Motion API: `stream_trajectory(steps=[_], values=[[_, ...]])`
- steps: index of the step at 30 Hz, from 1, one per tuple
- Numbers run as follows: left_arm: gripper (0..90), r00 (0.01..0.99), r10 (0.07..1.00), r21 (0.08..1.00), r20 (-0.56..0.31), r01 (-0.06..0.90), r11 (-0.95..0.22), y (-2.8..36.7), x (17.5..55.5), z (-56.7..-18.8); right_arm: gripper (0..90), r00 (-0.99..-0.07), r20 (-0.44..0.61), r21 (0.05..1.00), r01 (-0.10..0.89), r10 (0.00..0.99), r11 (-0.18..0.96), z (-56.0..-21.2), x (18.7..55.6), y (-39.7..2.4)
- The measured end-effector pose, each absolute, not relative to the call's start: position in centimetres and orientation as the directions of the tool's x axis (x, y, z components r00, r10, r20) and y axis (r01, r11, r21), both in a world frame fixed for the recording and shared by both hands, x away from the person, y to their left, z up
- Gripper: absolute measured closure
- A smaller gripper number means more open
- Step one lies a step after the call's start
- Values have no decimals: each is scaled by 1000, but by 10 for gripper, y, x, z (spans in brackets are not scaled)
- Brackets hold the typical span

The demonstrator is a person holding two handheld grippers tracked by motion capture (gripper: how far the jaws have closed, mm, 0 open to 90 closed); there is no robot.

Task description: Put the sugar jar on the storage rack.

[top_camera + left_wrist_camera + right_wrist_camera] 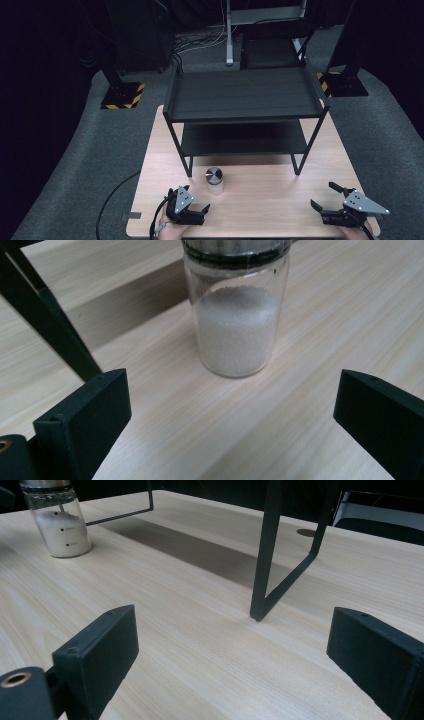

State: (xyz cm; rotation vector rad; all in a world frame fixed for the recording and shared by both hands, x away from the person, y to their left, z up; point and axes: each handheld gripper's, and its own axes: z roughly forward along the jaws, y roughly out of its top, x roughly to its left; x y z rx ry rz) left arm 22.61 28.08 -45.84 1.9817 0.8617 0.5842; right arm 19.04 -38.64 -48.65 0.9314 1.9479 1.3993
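A small glass jar (214,181) with a metal lid and white grains inside stands upright on the wooden table (270,200), just in front of the black rack. My left gripper (192,201) rests at the table's front edge, a little left of the jar and in front of it. In the left gripper view the jar (235,325) stands close ahead of the left gripper (232,390), whose jaws are wide apart with only bare wood between them. My right gripper (324,196) sits open near the front right corner; in its own view the right gripper (235,625) holds nothing and the jar (60,527) is far to the left.
A black two-tier metal rack (245,95) stands on the back half of the table, both shelves bare. One of its thin legs (265,555) rises just ahead of the right gripper. Grey carpet (100,150) surrounds the table, with stand bases behind.
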Motion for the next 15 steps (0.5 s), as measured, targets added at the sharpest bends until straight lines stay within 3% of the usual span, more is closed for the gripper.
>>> stream_trajectory(steps=[15], values=[[23, 637, 771, 876, 9, 367, -313, 255, 265, -471, 55, -606, -46, 952, 214, 794, 219, -486, 190, -386]])
